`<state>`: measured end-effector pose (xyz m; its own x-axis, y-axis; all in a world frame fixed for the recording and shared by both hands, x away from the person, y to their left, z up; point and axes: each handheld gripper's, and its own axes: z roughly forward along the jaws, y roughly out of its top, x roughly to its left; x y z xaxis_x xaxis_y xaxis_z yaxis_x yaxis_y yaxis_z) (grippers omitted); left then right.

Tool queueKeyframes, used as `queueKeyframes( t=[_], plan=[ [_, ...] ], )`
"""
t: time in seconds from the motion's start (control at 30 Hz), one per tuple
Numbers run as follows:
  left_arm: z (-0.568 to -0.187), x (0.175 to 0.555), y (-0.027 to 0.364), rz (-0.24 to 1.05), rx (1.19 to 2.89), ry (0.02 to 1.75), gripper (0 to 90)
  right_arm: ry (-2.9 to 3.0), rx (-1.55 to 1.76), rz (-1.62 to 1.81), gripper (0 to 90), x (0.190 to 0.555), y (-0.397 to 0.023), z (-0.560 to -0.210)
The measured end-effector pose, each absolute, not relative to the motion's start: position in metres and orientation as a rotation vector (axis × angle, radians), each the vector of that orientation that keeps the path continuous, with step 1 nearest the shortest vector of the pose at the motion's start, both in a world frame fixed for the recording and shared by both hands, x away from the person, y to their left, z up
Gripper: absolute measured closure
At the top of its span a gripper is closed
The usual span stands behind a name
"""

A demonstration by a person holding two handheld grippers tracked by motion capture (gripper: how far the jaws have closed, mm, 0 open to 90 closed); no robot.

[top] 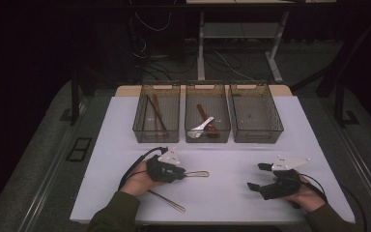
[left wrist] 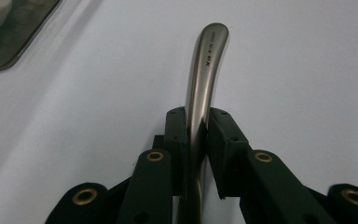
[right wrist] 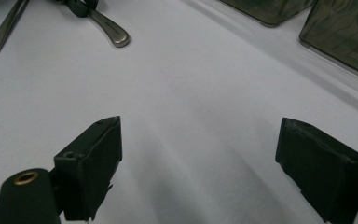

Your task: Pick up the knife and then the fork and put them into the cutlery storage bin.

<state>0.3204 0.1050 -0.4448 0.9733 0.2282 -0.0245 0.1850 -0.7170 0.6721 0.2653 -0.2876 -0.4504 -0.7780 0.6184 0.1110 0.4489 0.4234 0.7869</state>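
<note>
My left gripper (top: 170, 170) is at the front left of the white table (top: 232, 159), shut on the handle of a metal piece of cutlery (top: 196, 173) that points right. In the left gripper view the brushed-steel handle (left wrist: 206, 70) runs up between the two black pads (left wrist: 176, 135), which press on both its sides; its other end is hidden under the gripper (left wrist: 197, 116). My right gripper (top: 257, 177) rests at the front right, held by a hand, its jaws wide apart. Nothing but bare tabletop lies between them in the right gripper view (right wrist: 200, 128).
A second metal piece of cutlery (top: 168, 201) lies by the left forearm. Three smoky clear bins stand in a row at the back: the left bin (top: 140, 131) holds brown chopsticks, the middle bin (top: 207, 138) a white spoon and a brown one, then the right bin (top: 259, 137).
</note>
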Motion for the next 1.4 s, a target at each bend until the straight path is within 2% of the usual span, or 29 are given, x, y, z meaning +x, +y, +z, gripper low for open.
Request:
queueKeyframes(
  t=[0.43,0.67,0.83,1.0,1.27,1.4],
  plan=[
    [-0.444,0.331,0.106,-0.007,2.392,0.244,78.9,2.484,0.973,1.281,14.4,0.267,-0.288,-0.45],
    [-0.441,0.341,0.102,0.023,2.421,0.219,79.0,2.479,0.989,1.274,14.4,0.269,-0.288,-0.447],
    [-0.435,0.346,0.096,0.014,2.417,0.215,79.1,2.497,0.978,1.28,14.4,0.275,-0.287,-0.436],
    [-0.426,0.347,0.084,-0.004,2.403,0.18,79.0,2.657,0.819,1.313,15.1,0.286,-0.276,-0.416],
    [-0.407,0.34,0.052,-0.014,2.4,0.072,79.0,2.831,0.483,1.14,25.8,0.311,-0.225,-0.395],
    [-0.396,0.335,0.038,-0.023,2.384,0.025,79.0,2.91,0.376,1.096,34.0,0.322,-0.202,-0.388]
  ],
)
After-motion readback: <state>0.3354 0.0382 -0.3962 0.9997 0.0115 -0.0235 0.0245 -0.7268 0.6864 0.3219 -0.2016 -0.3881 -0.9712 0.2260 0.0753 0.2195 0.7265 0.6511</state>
